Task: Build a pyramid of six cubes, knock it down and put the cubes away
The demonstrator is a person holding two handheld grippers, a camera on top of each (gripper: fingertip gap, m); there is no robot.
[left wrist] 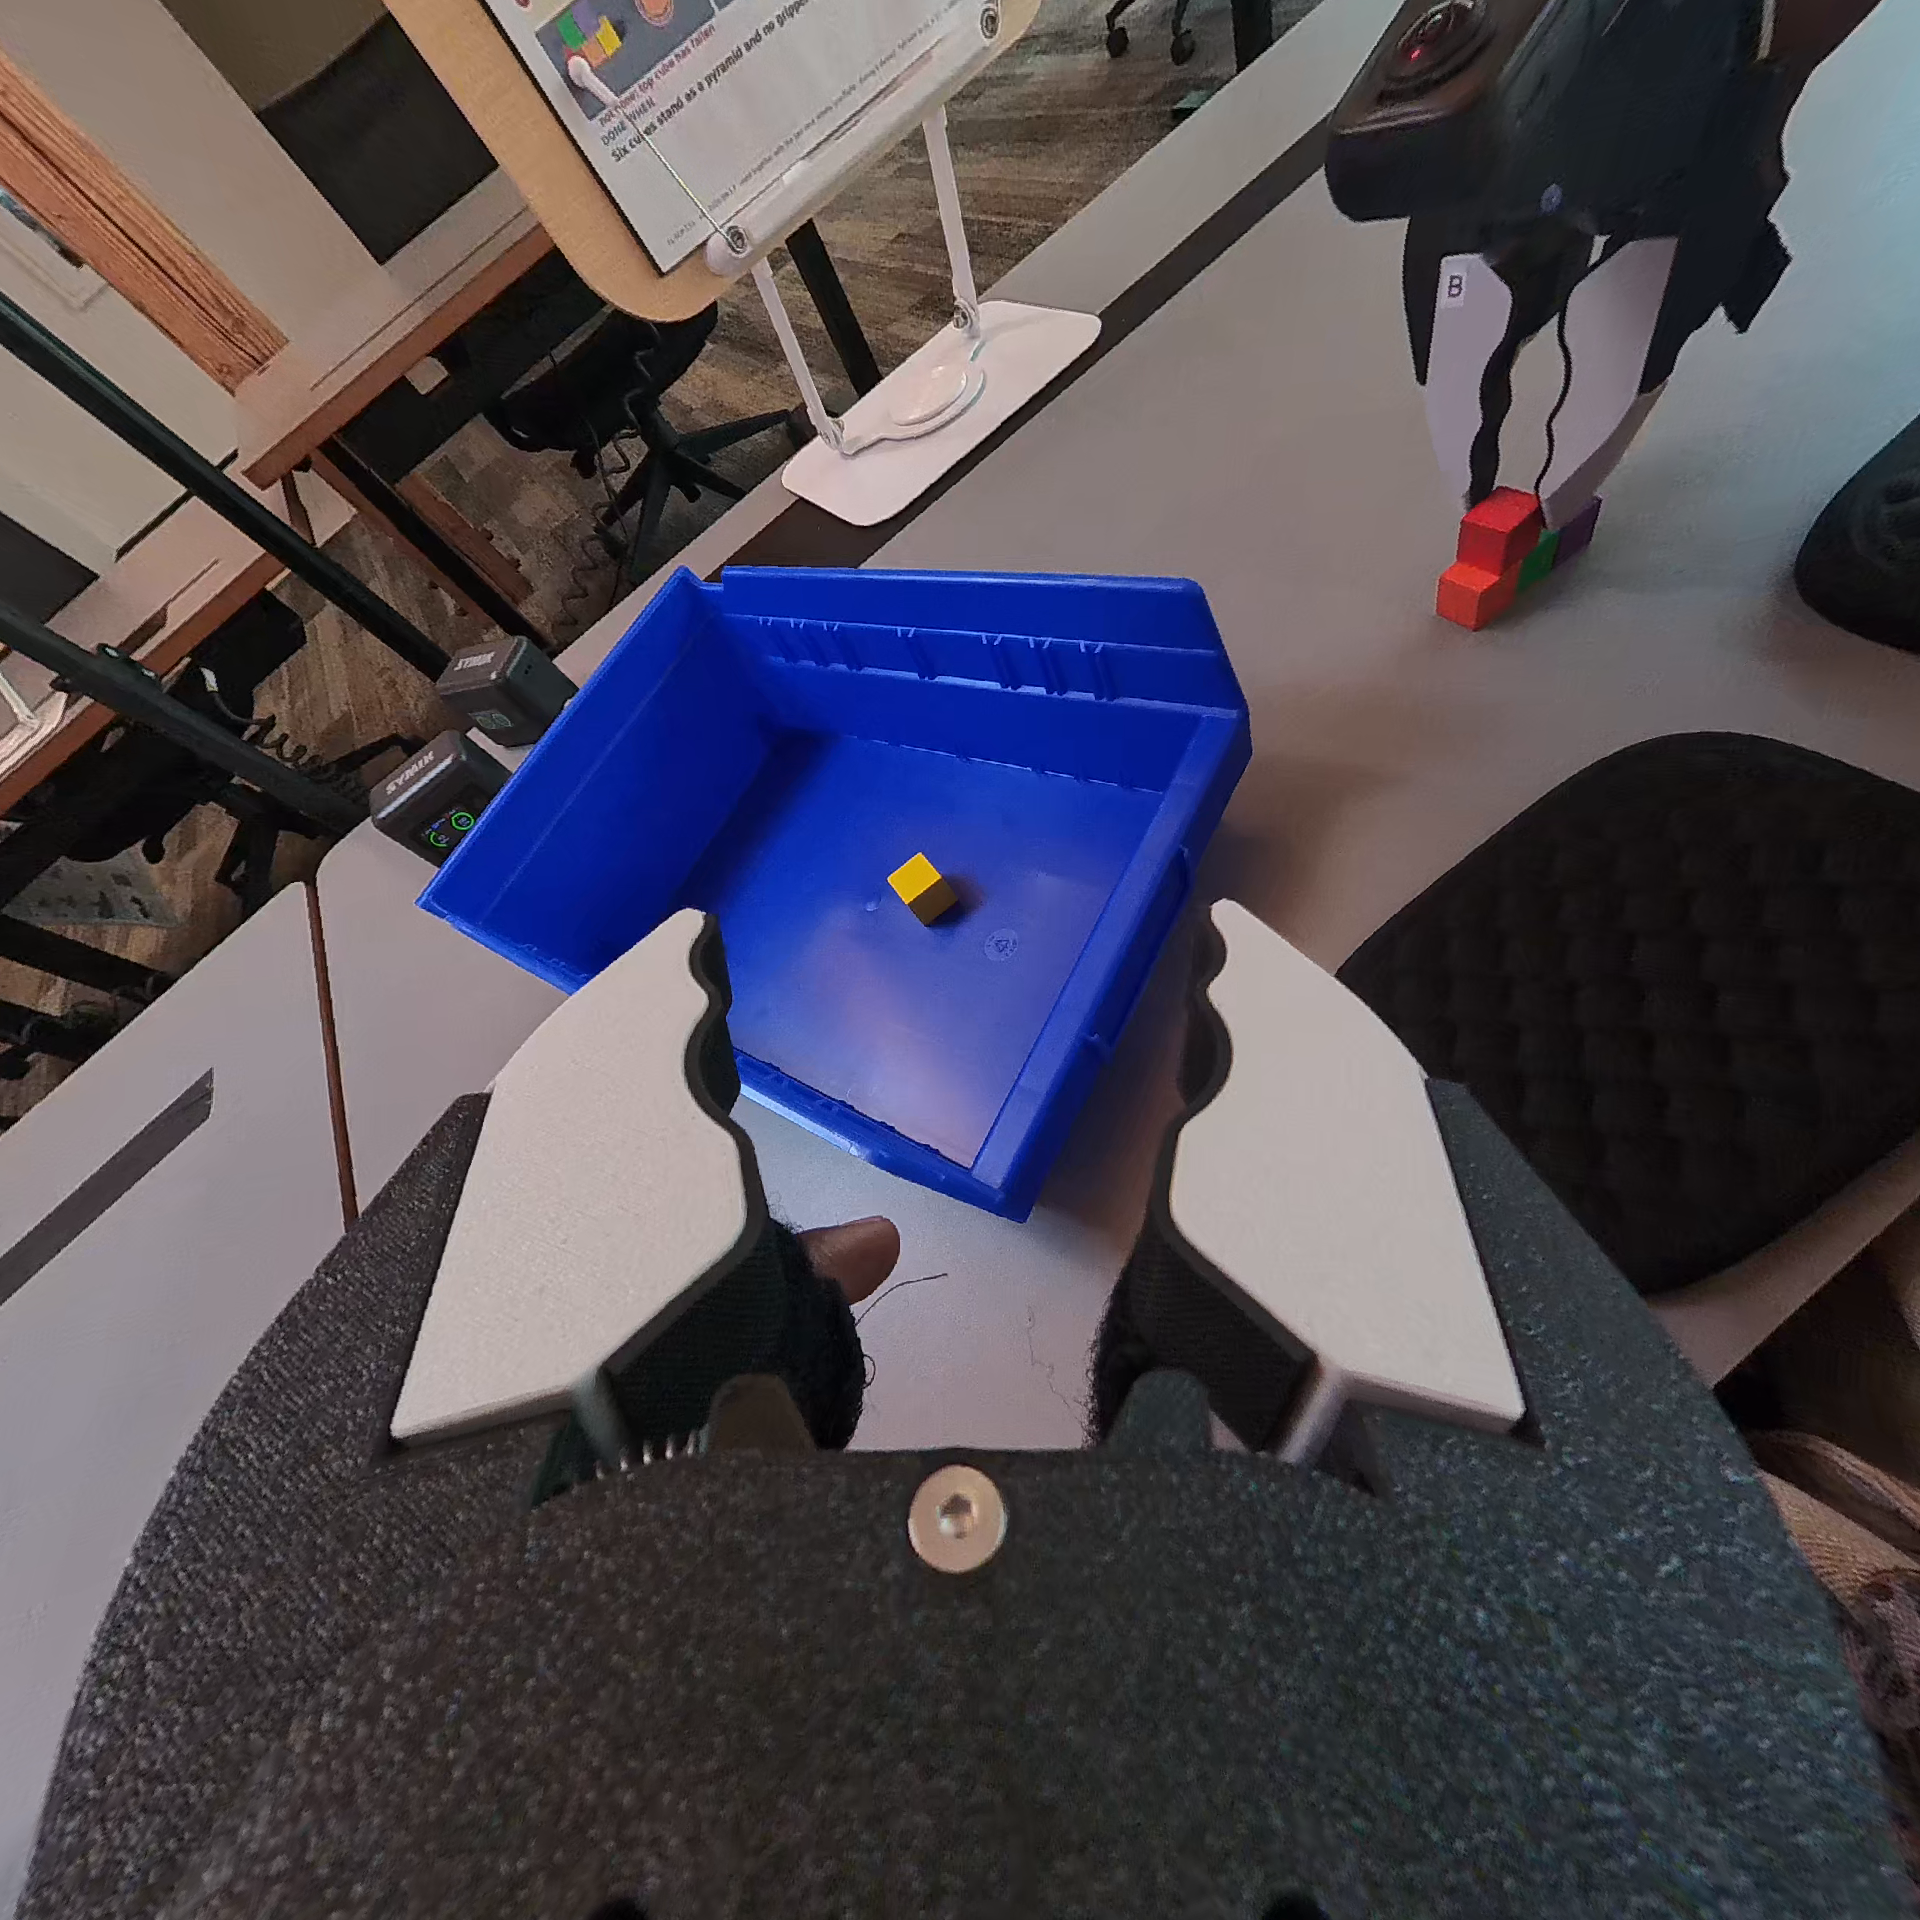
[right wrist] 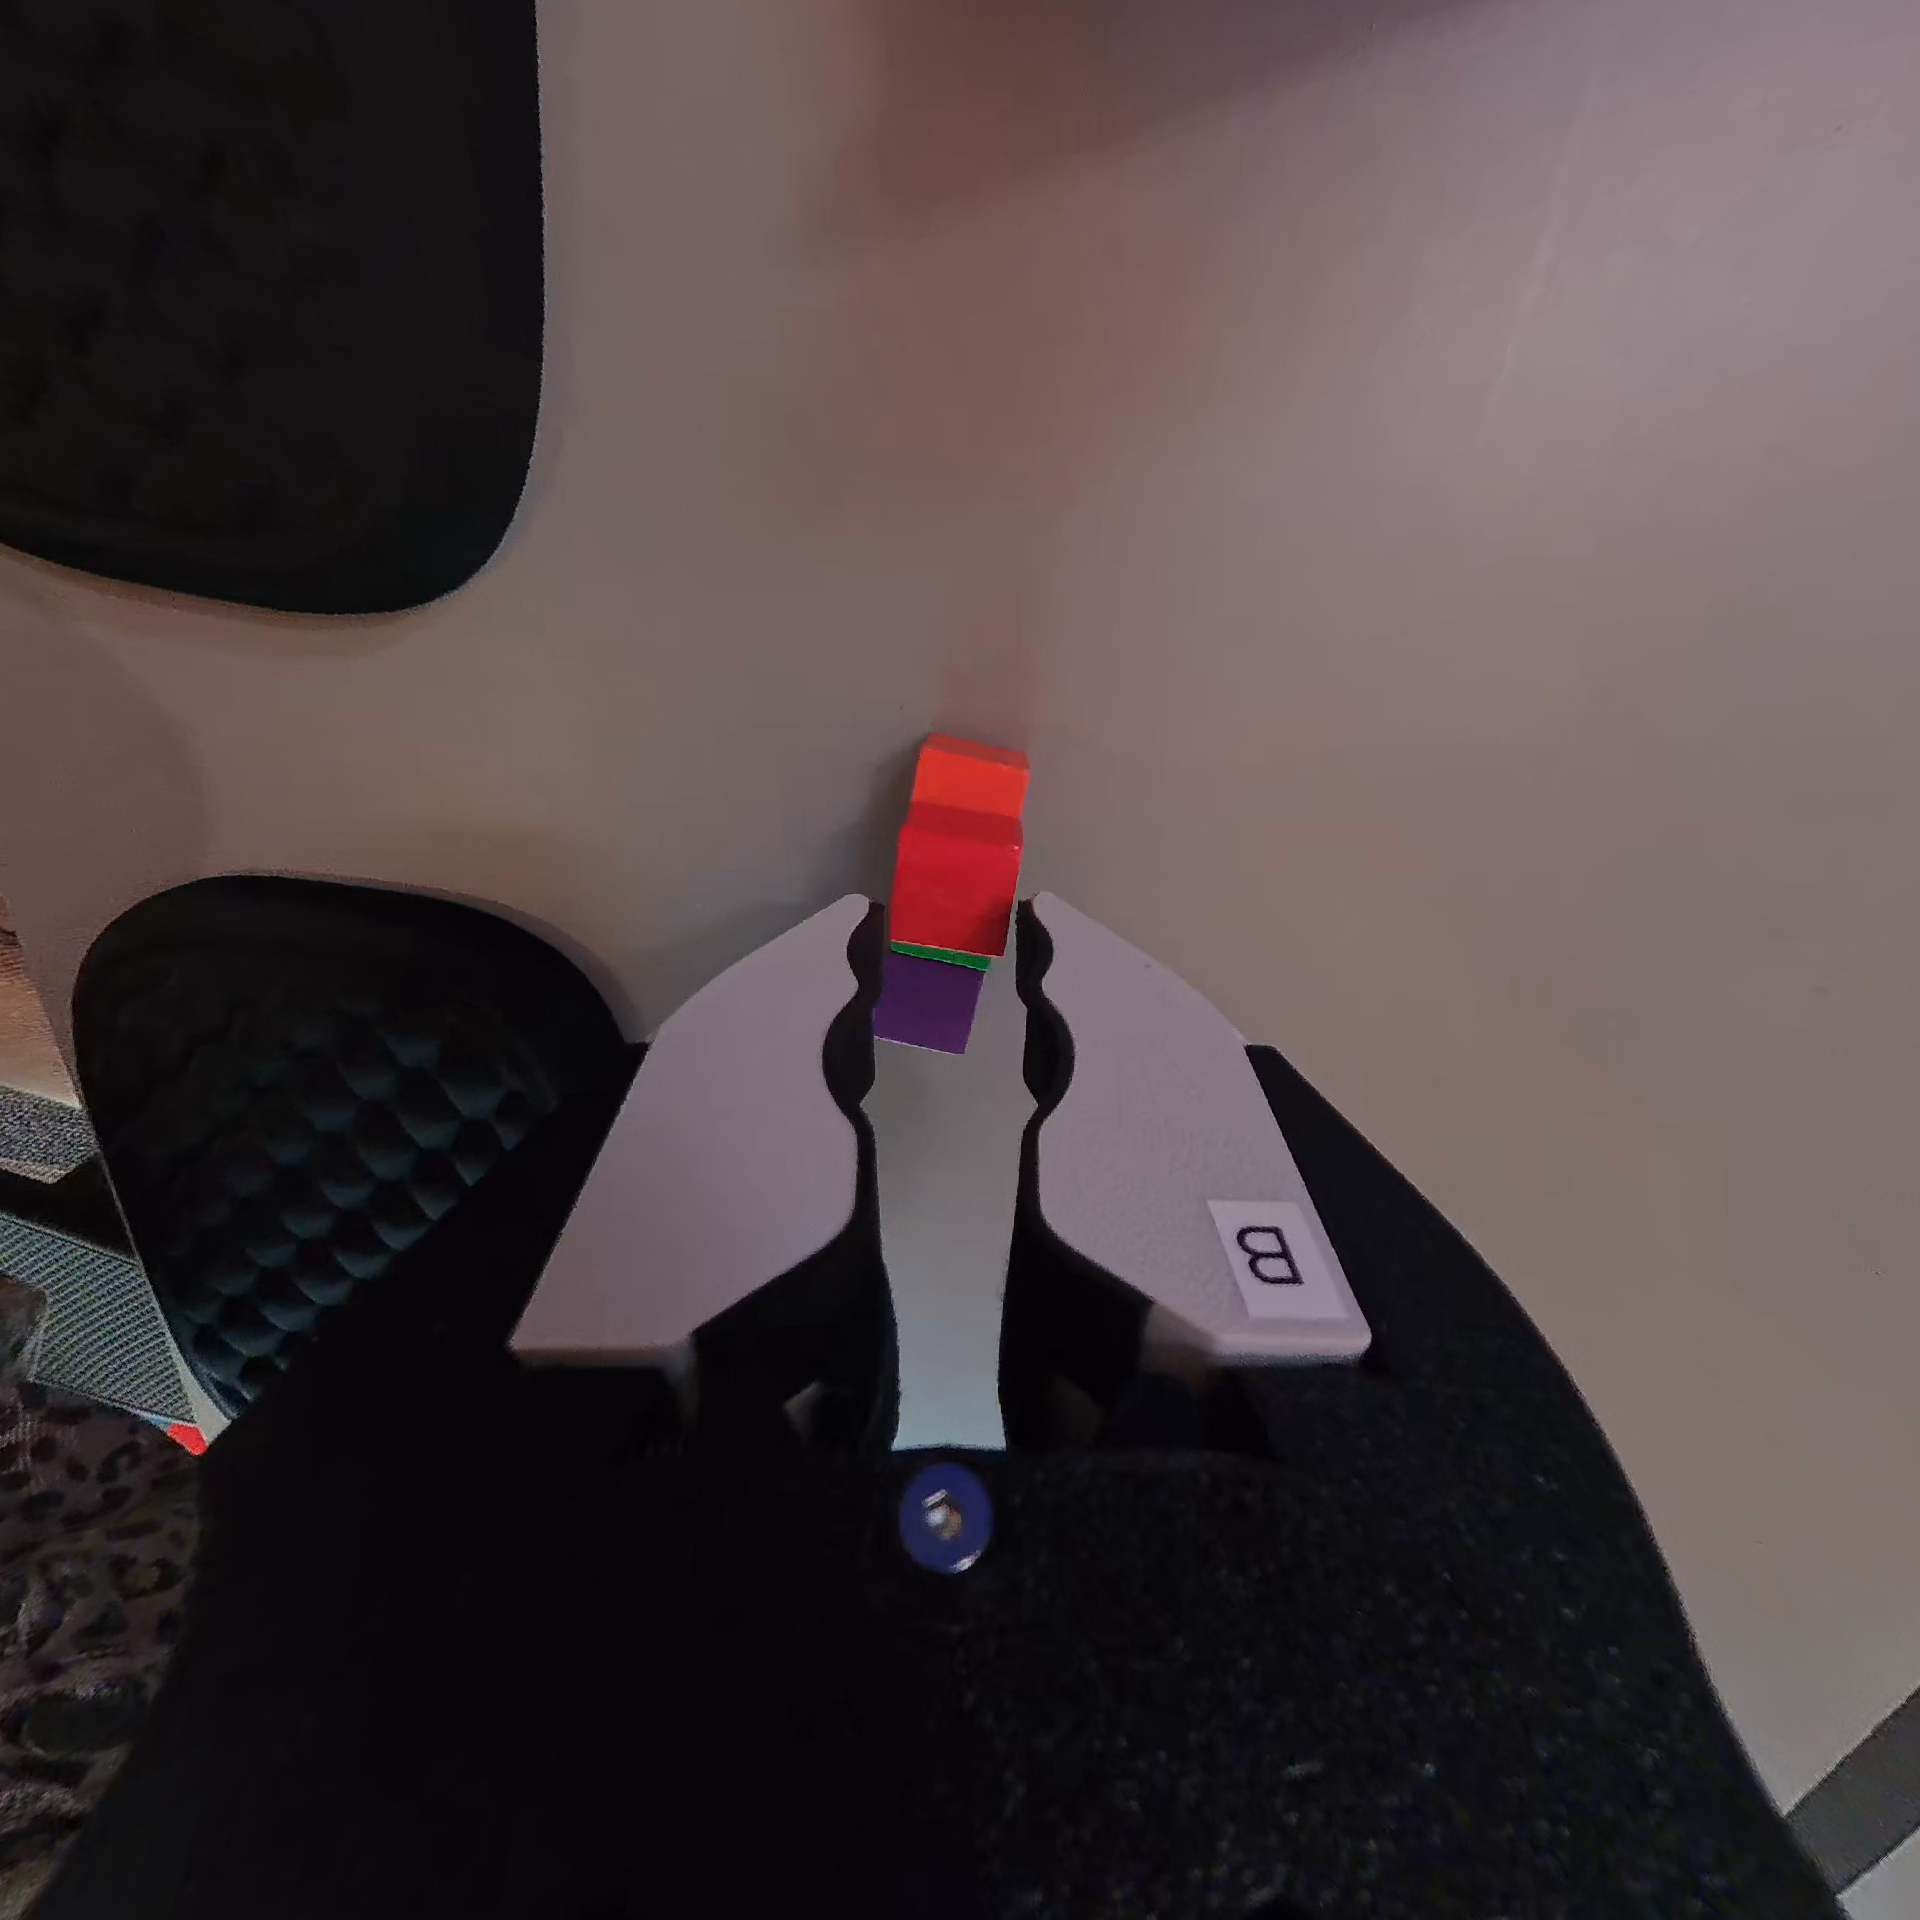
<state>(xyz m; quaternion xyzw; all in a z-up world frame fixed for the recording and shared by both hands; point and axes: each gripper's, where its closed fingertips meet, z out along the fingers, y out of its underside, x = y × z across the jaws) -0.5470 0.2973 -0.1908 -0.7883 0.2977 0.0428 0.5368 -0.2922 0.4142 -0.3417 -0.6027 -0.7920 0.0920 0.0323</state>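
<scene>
Over the blue bin (left wrist: 665,790) my left tongs (left wrist: 951,997) gape empty above the yellow cube (left wrist: 921,886); right tongs (right wrist: 945,914) straddle the red cube (right wrist: 956,883), seemingly unclamped: building, release next.

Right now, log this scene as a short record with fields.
bin: blue, open, on the table
in bin: one yellow cube
stack: orange cube, red cube, green cube, purple cube on the table
left gripper: jaws open, empty, above the bin
right gripper: jaws parted at the stack; grip cannot be told
other: white stand
</scene>
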